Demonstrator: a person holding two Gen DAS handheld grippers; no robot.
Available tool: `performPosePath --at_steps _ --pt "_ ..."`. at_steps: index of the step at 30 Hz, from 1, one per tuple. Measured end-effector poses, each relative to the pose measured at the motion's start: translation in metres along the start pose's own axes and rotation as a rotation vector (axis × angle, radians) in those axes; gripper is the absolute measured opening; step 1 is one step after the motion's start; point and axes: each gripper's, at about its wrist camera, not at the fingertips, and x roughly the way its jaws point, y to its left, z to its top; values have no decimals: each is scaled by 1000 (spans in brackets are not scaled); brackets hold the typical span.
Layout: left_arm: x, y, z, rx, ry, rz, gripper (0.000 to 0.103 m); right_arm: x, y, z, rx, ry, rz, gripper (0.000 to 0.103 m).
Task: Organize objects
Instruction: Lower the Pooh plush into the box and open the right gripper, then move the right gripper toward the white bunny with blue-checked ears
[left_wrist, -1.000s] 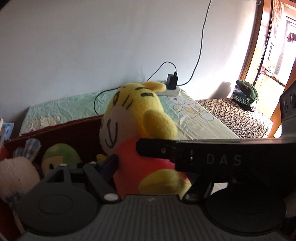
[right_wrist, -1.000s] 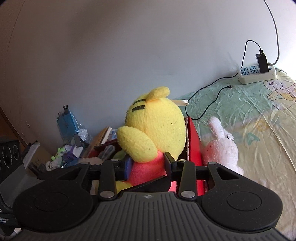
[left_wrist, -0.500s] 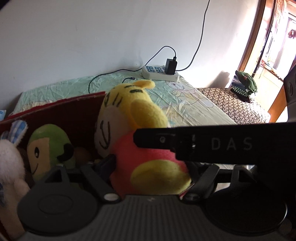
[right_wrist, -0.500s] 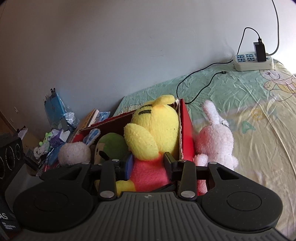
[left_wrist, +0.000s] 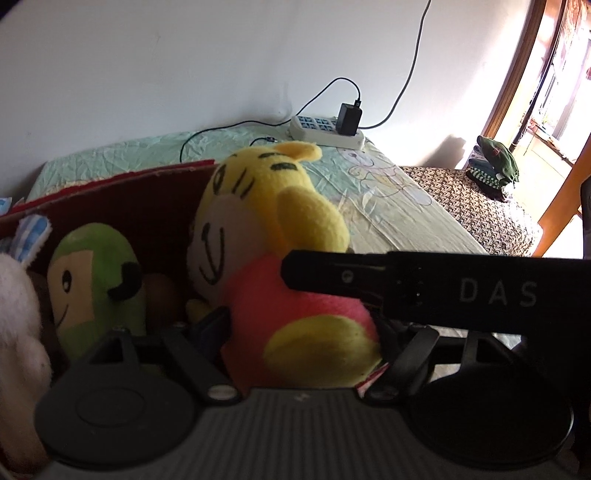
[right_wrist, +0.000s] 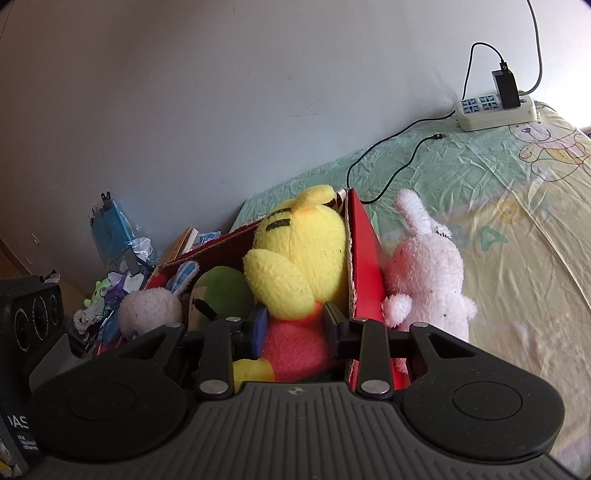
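A yellow plush tiger in a pink shirt (left_wrist: 269, 240) (right_wrist: 295, 266) is upright at the right end of a red cardboard box (left_wrist: 147, 192) (right_wrist: 364, 251). Both grippers grip its pink body. My left gripper (left_wrist: 299, 332) is shut on it from one side, my right gripper (right_wrist: 293, 328) from the other. The right gripper's black body crosses the left wrist view (left_wrist: 443, 288). A green plush (left_wrist: 92, 280) (right_wrist: 221, 291) and a white plush (left_wrist: 18, 325) (right_wrist: 149, 308) sit in the box beside it.
A pink plush rabbit (right_wrist: 424, 269) lies on the green bedsheet (right_wrist: 498, 184) just outside the box's right wall. A power strip with charger and cable (right_wrist: 496, 107) (left_wrist: 328, 129) lies by the wall. Clutter and a black speaker (right_wrist: 33, 314) stand left of the box.
Both grippers have lowered the yellow tiger into the box, so it now sits deeper beside the green plush. The grip on it is unchanged.
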Motion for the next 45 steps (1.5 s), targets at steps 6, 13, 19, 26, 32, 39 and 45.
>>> performPosePath --at_steps 6,13,19,26,32,39,45 --pt "-14 0 2 -8 -15 0 90 -13 -7 1 40 -38 34 36" --pt "-38 -10 2 6 -61 27 94 -34 -23 4 95 -123 14 36" --pt "-46 -18 -1 -14 -50 45 94 -35 -45 -3 95 -98 -117 36" --pt "-55 -21 -5 -83 -46 69 94 -29 -66 -9 96 -40 -138 35" --pt "-58 -32 -8 -105 -44 102 94 -10 -68 -5 3 3 -136 36" --pt "-58 -46 -13 -125 -27 163 94 25 -75 -2 -89 64 -114 44" --pt "-61 -64 -14 -116 -34 195 94 38 -94 -3 -89 92 -107 49"
